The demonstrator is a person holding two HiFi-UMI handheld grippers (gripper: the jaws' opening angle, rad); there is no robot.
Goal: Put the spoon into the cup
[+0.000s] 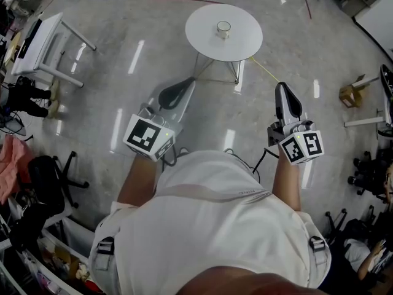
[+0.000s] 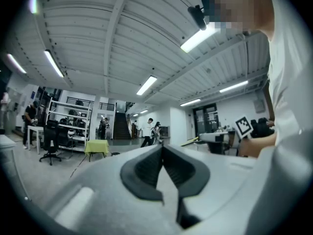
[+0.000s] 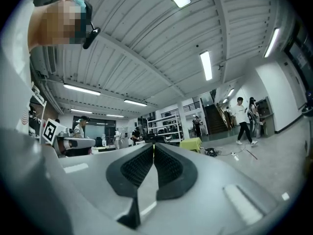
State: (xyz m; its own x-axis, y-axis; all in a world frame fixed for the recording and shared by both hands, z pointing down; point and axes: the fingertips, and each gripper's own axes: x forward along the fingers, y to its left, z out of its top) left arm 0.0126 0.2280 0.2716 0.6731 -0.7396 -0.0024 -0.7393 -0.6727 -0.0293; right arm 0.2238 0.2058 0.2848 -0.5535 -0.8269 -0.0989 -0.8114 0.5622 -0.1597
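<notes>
A small pale cup (image 1: 223, 28) stands in the middle of a round white table (image 1: 202, 35) a few steps ahead on the floor. I cannot make out a spoon in any view. My left gripper (image 1: 188, 83) is held in the air, well short of the table, pointing toward its left edge. Its dark pads (image 2: 146, 168) meet at the tips, and the left gripper (image 2: 162, 146) holds nothing. My right gripper (image 1: 282, 86) hangs to the right of the table. The right gripper (image 3: 154, 145) is shut too, with nothing between its pads (image 3: 168, 168).
A white desk (image 1: 38, 42) stands at the far left, an office chair (image 1: 58, 177) below it. A small brown box (image 1: 352, 94) sits at the right. A yellow line (image 1: 265, 70) runs across the floor. People walk in the hall beyond a green-covered table (image 2: 96, 147).
</notes>
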